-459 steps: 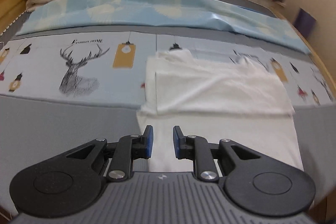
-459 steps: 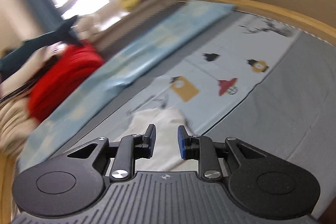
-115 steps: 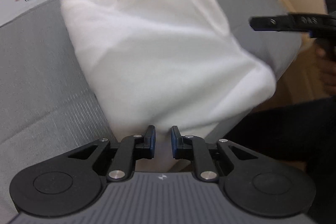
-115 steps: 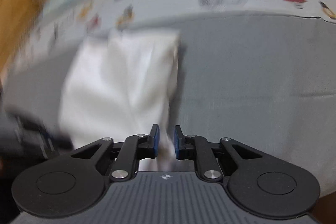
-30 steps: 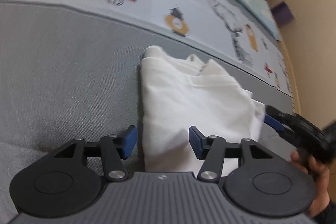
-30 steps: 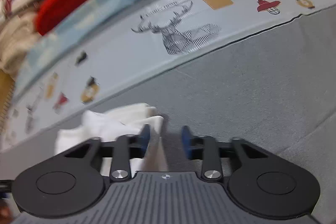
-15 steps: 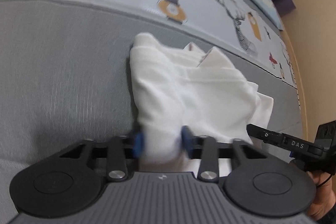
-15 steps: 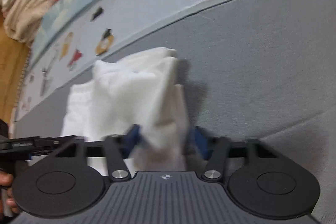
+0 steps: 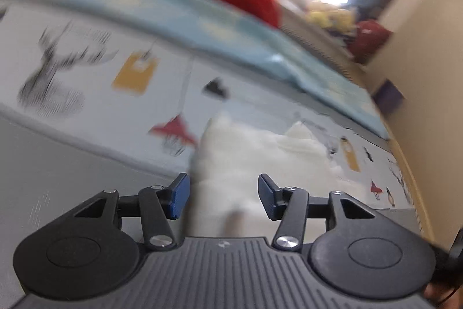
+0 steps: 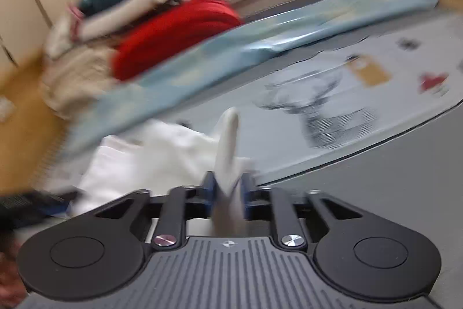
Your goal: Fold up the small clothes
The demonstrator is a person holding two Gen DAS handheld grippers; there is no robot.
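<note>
No writing I can read anywhere, everything's motion-blurred, even the printed deer on the pale bedsheet point(image 9: 95, 94) is smeared. My left gripper point(image 9: 223, 196) is spread wide with the folded white cotton garment point(image 9: 254, 161) sitting between its fingers on the sheet; can't tell if the pads touch it. My right gripper point(image 10: 227, 200) is pinched down on a standing fold of that white garment point(image 10: 228, 135). The red blanket point(image 10: 173, 34) behind is cut off and fuzzy.
</note>
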